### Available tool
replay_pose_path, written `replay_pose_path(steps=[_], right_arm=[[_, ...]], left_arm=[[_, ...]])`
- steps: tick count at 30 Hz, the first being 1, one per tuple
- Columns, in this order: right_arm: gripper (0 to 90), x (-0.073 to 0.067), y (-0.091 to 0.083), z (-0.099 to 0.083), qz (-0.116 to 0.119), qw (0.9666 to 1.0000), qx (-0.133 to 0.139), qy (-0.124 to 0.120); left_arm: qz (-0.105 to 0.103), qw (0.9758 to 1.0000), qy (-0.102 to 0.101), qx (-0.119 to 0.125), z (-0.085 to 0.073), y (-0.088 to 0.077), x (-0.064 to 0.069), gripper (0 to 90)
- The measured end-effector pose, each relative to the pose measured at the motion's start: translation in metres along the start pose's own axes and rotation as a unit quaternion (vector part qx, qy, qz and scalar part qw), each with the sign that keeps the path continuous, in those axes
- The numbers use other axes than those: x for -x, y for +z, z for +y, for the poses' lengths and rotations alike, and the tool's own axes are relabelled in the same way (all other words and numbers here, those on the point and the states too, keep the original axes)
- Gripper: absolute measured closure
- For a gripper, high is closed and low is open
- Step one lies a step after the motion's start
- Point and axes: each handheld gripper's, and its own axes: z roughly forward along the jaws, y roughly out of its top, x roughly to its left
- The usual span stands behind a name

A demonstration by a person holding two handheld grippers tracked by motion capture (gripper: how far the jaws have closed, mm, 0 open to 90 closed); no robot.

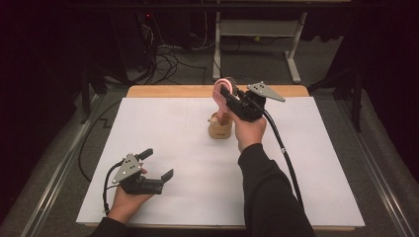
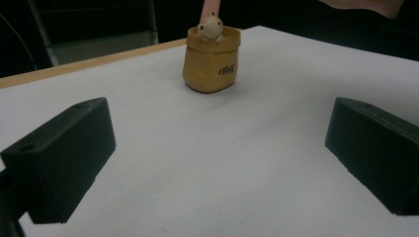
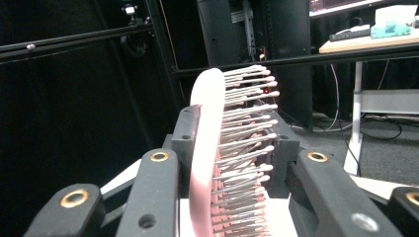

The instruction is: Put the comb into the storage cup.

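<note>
Overhead, right gripper (image 1: 226, 95) fingers clamp the pink hairbrush (image 1: 220, 98) above the holder (image 1: 220, 128); left gripper (image 1: 159, 167) fingers gape.

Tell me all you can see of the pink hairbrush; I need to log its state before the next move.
The pink hairbrush has a glossy, plastic-looking pink back and rows of thin pale bristles with small rounded tips. It stands roughly upright, its head clamped between the shut jaws of the right gripper, bristles facing one jaw, back against the other. In the high view its handle points down into the small tan holder on the white table. Whether the handle touches the holder's bottom cannot be told.
</note>
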Motion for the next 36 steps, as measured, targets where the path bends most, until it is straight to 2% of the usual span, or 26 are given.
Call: replay_pose_path(steps=[23, 30, 36], right_arm=[[67.1, 0.001, 0.007, -0.013, 0.004, 0.9999, -0.007, 0.01], [66.2, 0.0, 0.006, -0.012, 0.011, 0.9998, -0.016, 0.002], [65.4, -0.001, 0.004, -0.011, 0.0, 0.9996, -0.025, -0.013]], left_arm=[[-0.002, 1.0, -0.005, 0.004, 0.0, 0.0, 0.001, 0.0], [-0.002, 1.0, -0.003, 0.003, 0.0, 0.0, 0.001, 0.0], [-0.002, 1.0, -0.002, 0.001, 0.001, 0.0, 0.002, 0.0]])
